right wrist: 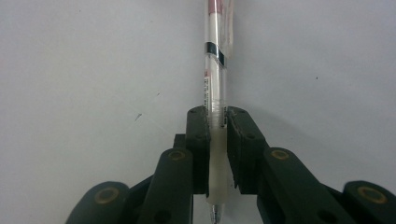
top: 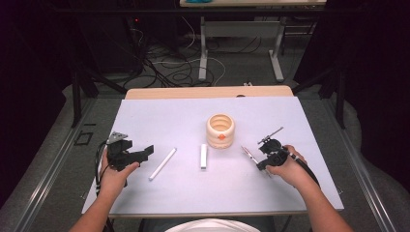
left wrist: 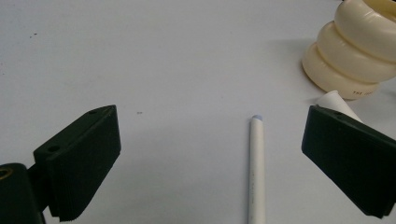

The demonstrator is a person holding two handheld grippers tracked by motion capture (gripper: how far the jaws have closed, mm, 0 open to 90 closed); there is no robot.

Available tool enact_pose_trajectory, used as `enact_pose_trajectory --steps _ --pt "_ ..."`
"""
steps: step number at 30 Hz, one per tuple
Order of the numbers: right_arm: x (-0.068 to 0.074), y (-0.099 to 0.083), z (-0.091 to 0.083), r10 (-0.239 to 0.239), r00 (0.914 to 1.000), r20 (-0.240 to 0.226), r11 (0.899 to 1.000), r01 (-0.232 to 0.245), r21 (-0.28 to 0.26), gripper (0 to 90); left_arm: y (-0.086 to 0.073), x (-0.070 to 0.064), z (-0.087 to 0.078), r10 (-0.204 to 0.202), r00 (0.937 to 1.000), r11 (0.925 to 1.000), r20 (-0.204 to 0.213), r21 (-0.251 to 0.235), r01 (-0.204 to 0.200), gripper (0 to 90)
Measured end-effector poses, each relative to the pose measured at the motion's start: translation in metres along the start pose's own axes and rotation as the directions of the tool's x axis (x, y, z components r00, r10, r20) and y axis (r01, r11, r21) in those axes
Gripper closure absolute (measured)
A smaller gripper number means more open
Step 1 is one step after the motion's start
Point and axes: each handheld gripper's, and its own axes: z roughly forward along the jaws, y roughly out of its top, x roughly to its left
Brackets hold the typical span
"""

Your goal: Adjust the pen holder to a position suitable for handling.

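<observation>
A cream ribbed cup [top: 220, 130] [left wrist: 357, 53] stands upright mid-table. A long white pen [top: 163, 164] [left wrist: 256, 168] lies left of it, and a short white stick [top: 203, 156] [left wrist: 337, 104] lies just in front of the cup. My left gripper [top: 147, 152] [left wrist: 210, 158] is open near the table's left side, its jaws wide apart, with the white pen lying on the table ahead between them. My right gripper [top: 261, 162] [right wrist: 217, 140] is shut on a clear pen with red ink [top: 250, 154] [right wrist: 216, 65], which sticks out past the jaws over the table.
The white mat [top: 183, 121] covers the wooden table [top: 208, 92]. Table legs and cables [top: 183, 67] lie on the floor beyond the far edge. The person's forearms come in from the bottom.
</observation>
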Motion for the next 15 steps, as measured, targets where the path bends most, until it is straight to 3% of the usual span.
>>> enact_pose_trajectory --steps 4,7,8,9,10,11,15 --pt "-0.001 0.001 -0.003 -0.013 0.9995 0.029 1.000 0.013 -0.011 79.5 0.000 0.000 0.000 0.007 1.0000 1.0000 -0.001 0.001 -0.007 4.7" --pt "-0.001 0.001 -0.003 -0.015 0.9997 0.019 0.997 0.016 -0.078 79.5 0.000 0.000 0.000 0.000 1.0000 1.0000 0.000 0.000 0.000 4.7" --pt "0.001 0.001 -0.007 -0.008 0.9996 0.027 0.998 0.010 -0.060 79.5 0.000 0.000 0.000 -0.001 1.0000 1.0000 0.000 -0.001 0.001 4.7" --pt "0.000 0.000 -0.003 -0.003 0.9999 0.013 0.989 0.005 -0.149 79.5 0.000 0.000 0.000 0.000 1.0000 1.0000 0.001 -0.002 0.000 4.7" --pt "0.000 0.004 -0.015 -0.029 0.9984 0.049 1.000 0.029 -0.006 79.5 0.000 0.000 0.000 0.000 1.0000 1.0000 0.001 -0.002 0.000 4.7" --pt "0.002 0.003 -0.010 -0.007 0.9991 0.041 0.995 0.011 -0.104 79.5 0.000 0.000 0.000 0.008 1.0000 1.0000 0.000 -0.001 -0.008 4.7" --pt "0.006 0.004 -0.014 -0.024 0.9984 0.052 0.986 0.032 -0.163 79.5 0.000 0.000 -0.001 0.009 1.0000 0.9999 0.000 0.007 -0.009 4.6"
